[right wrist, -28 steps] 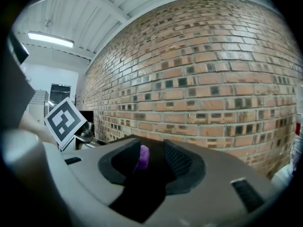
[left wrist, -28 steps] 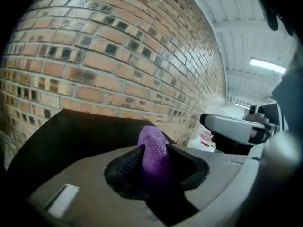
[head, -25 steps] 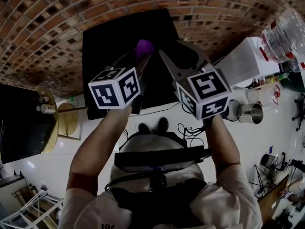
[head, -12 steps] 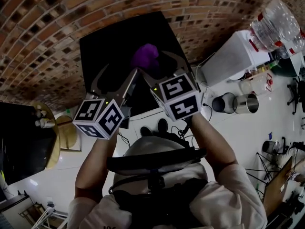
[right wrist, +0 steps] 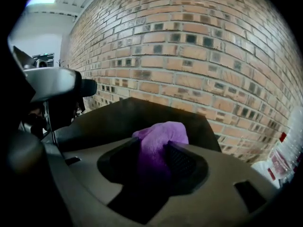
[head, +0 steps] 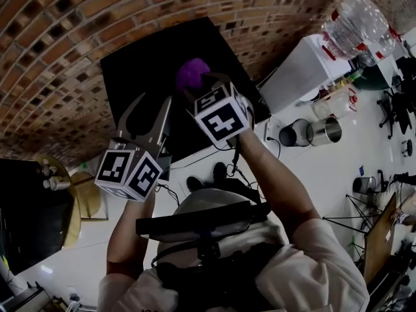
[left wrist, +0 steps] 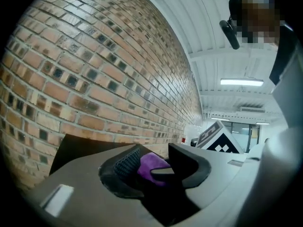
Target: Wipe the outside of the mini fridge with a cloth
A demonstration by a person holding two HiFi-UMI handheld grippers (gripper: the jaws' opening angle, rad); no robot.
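The right gripper (right wrist: 154,159) has its fingers, which have just been closing, pinched on the purple cloth (right wrist: 160,137) over the black mini fridge (head: 146,57). Left of it, the left gripper (head: 148,112) has fingers apart, just narrowed, gripping nothing. The water bottle (head: 354,21) has a red label too small to read.

I count one black mini fridge (head: 149,64), one purple cloth (head: 192,72) over it, and two grippers: left gripper (head: 148,109), right gripper (head: 200,86). Right of the fridge stand one white cabinet (head: 296,70) and two steel pots (head: 294,136) (head: 325,130).
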